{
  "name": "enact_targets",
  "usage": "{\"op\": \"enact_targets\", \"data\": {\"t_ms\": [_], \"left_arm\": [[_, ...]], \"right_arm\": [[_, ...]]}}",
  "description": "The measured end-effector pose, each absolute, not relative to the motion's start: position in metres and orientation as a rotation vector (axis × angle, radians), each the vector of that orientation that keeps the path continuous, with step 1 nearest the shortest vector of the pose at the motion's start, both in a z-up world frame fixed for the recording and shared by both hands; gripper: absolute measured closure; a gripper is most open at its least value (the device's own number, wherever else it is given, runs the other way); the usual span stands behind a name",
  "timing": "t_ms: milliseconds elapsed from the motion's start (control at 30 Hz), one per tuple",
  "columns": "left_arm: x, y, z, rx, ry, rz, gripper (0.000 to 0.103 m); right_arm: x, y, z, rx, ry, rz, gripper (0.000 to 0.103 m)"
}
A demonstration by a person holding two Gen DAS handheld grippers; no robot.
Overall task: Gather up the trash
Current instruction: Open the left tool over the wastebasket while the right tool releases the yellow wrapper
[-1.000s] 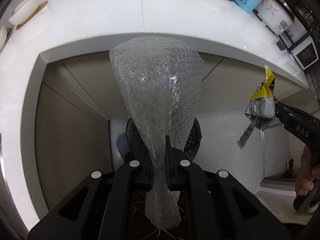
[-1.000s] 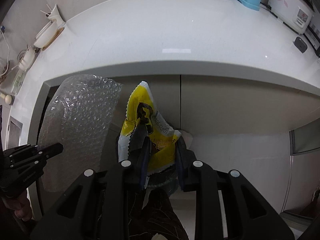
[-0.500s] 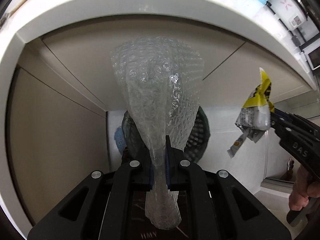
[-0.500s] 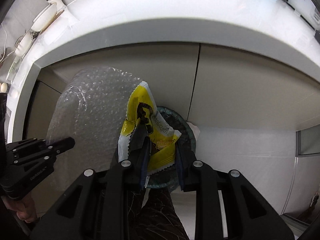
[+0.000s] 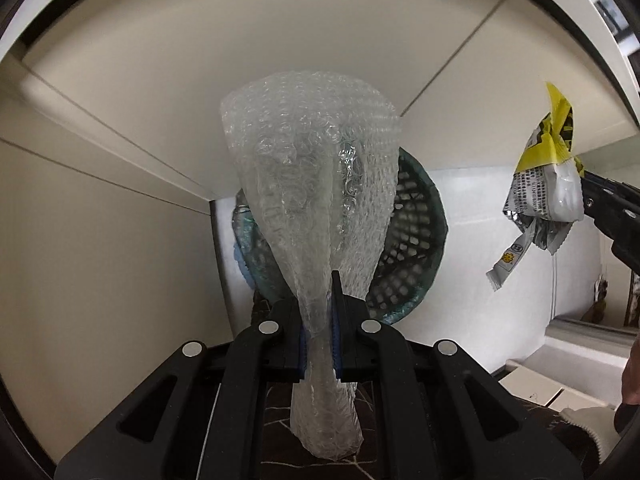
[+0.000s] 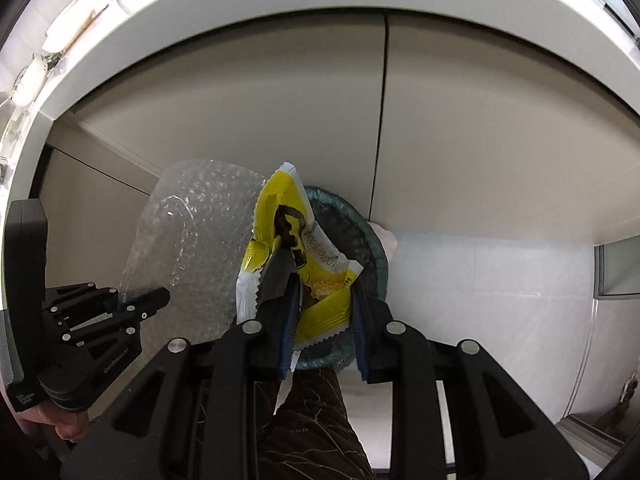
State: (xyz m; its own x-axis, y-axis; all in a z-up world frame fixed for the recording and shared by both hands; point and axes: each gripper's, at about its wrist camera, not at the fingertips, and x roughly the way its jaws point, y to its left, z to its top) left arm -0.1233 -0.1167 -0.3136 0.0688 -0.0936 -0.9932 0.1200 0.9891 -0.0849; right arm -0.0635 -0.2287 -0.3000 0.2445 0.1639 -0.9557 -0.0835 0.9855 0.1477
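A sheet of clear bubble wrap (image 5: 312, 168) stands pinched in my left gripper (image 5: 320, 304). Its jaws are opening a little, with the pads still on the wrap. Straight below it gapes a dark green mesh wastebasket (image 5: 412, 240) on the floor. My right gripper (image 6: 324, 284) is shut on a crumpled yellow and white snack wrapper (image 6: 280, 216), above the wastebasket's rim (image 6: 360, 236). In the left wrist view the wrapper (image 5: 548, 184) hangs to the right of the basket. The right wrist view shows the bubble wrap (image 6: 192, 232) and the left gripper (image 6: 156, 300) at its left.
Beige cabinet doors (image 6: 480, 140) rise behind the basket under the white counter edge (image 6: 280, 4). The floor (image 6: 480, 300) is white. A dark patterned trouser leg (image 6: 312, 432) is below my grippers. Something blue (image 5: 240, 264) sits behind the basket's left side.
Both grippers have sunk below the counter edge with their trash. The countertop has left the views, and the wastebasket now looks larger and closer.
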Motion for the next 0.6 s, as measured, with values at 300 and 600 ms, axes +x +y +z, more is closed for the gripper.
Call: {"op": "enact_targets", "data": {"t_ms": [300,600], "left_arm": [[-0.118,-0.117,-0.304,0.02,1.448,-0.168,0.071],[-0.112,-0.114,-0.291,-0.014,1.408,-0.16,0.059]], "right_arm": [[-0.065,-0.239,-0.297,0.071,1.322,0.171,0.08],[-0.063,-0.234,-0.294,0.068,1.325,0.174,0.08]]}}
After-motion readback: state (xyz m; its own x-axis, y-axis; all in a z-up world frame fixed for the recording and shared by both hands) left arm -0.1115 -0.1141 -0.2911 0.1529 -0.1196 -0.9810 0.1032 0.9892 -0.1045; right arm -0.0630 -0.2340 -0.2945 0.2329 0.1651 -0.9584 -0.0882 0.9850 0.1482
